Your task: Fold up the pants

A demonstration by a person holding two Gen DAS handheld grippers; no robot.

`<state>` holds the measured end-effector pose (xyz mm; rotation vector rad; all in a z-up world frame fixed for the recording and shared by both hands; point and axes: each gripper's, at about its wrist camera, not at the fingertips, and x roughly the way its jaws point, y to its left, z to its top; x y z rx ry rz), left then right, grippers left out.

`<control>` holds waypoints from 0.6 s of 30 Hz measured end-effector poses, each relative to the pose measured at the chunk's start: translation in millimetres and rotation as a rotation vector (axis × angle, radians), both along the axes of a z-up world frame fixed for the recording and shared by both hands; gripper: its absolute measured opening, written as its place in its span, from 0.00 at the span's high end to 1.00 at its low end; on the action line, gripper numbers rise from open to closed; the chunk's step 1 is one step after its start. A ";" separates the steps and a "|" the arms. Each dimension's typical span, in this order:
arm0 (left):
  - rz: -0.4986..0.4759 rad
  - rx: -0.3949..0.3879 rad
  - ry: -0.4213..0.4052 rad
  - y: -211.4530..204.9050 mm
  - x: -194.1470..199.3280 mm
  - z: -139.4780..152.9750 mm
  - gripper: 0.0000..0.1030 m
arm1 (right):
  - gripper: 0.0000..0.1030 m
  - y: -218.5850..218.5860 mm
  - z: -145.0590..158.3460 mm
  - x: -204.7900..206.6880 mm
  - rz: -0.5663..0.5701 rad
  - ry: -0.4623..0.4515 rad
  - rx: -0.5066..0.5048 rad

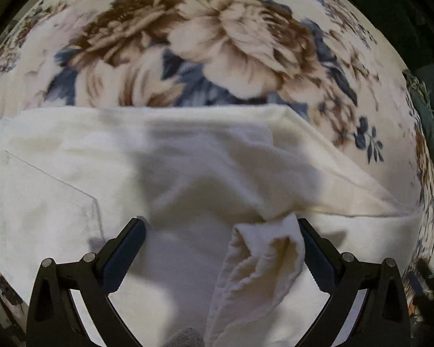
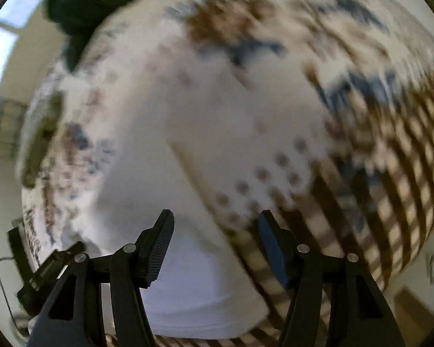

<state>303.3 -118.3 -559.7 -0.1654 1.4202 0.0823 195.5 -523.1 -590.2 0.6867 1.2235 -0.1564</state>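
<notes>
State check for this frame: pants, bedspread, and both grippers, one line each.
white pants: lying on the bedspread, partly folded, one bunched fabric end raised between the left fingers
floral bedspread: spread flat under the pants
left gripper: open, fingers not pinching the fabric
right gripper: open, nothing between fingers, view blurred

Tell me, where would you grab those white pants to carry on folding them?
Probably at the raised, bunched fold of the white pants, which stands up from the flat cloth on the floral bedspread. The left gripper looks down on it with jaws open and the fold beside its right finger, so coming from above should work: flat cloth offers no edge to pinch.
</notes>
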 end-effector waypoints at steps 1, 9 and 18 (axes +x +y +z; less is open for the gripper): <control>0.001 0.004 -0.003 1.0 0.9 0.3 0.00 | 0.39 7.6 7.6 9.2 0.040 -0.030 -0.021; 0.026 -0.015 -0.021 11.0 5.8 -4.5 0.00 | 0.39 25.0 -47.8 66.1 0.134 0.144 -0.158; 0.123 -0.132 -0.045 35.8 -23.3 25.8 0.00 | 0.36 29.3 -10.6 47.5 0.158 0.153 -0.151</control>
